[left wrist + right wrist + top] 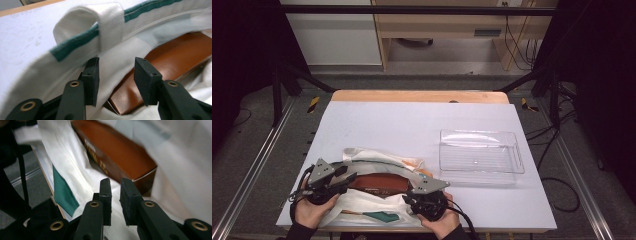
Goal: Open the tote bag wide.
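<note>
A white cloth bag [377, 156] with green trim lies at the table's near edge, its mouth held apart around a brown box [379, 183]. My left gripper [348, 178] is at the bag's left side, and my right gripper [408, 196] is at its right. In the left gripper view the gripper [116, 72] is open just below the bag's rim and handle loop [110, 22], with the box [170, 62] lying inside. The right gripper [116, 187] shows a narrow gap between its jaws with nothing pinched, pointing at the box [115, 152] and the bag cloth [185, 170].
A clear plastic tray [479, 133] stands empty on the right half of the white table top [412, 120]. A green patch [382, 216] of the bag hangs at the front edge. Dark frame rails run along both sides of the table.
</note>
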Motion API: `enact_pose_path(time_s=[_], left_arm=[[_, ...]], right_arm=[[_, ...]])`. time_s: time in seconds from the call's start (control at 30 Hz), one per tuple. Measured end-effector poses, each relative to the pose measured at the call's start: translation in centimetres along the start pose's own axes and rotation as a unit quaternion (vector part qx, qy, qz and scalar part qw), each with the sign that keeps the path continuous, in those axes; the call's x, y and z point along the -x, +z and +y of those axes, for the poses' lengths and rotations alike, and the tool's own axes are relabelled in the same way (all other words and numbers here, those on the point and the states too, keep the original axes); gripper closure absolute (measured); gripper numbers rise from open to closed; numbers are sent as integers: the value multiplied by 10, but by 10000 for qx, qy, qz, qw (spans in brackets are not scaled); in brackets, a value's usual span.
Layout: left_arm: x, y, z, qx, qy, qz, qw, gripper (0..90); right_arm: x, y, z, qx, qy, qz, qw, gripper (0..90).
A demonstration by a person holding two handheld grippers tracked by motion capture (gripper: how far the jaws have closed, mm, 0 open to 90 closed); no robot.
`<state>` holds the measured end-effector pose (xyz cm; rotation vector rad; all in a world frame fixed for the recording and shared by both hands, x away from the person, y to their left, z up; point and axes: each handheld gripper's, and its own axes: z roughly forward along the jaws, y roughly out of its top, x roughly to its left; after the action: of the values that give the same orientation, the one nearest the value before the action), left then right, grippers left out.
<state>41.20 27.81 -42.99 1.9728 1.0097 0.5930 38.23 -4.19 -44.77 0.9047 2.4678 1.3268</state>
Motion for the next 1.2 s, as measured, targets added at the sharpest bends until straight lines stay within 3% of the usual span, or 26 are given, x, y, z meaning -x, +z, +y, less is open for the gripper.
enact_pose_path(time_s=[0.17,0.27,0.4,0.5,0.57,0.63,0.7,0.77,0.93,1.1,1.2], left_arm=[[-2,4,-3,-9,5,17,10000,575],[-4,8,-5,-62,-96,46,9999,646],[-1,8,-1,-185,-23,189,9996,761],[-1,8,2,-222,-121,174,9995,870],[-5,9,7,-245,-224,173,9993,889],[-8,10,8,-223,-314,163,9991,895],[-13,13,9,-124,-556,166,9982,896],[-14,14,10,-140,-547,194,9982,897],[-19,35,7,-234,-439,467,9977,895],[-20,44,4,-352,-408,475,9974,893],[-24,44,2,-332,-584,302,9973,885]], right_arm=[[0,8,-7,-137,-4,27,9999,766],[-2,13,-10,-166,-26,62,9998,749],[-4,14,-10,-79,-53,120,9999,741],[-5,13,-9,-30,-58,156,9999,743],[-6,17,-11,-120,-117,138,9998,758],[-6,18,-12,-166,-109,142,9997,763],[-5,22,-15,-262,-110,177,9994,767],[-5,23,-16,-316,-89,183,9993,767],[-8,26,-19,-364,-180,119,9991,769],[-7,26,-20,-339,-172,140,9992,769],[-7,26,-20,-310,-162,126,9993,768]])
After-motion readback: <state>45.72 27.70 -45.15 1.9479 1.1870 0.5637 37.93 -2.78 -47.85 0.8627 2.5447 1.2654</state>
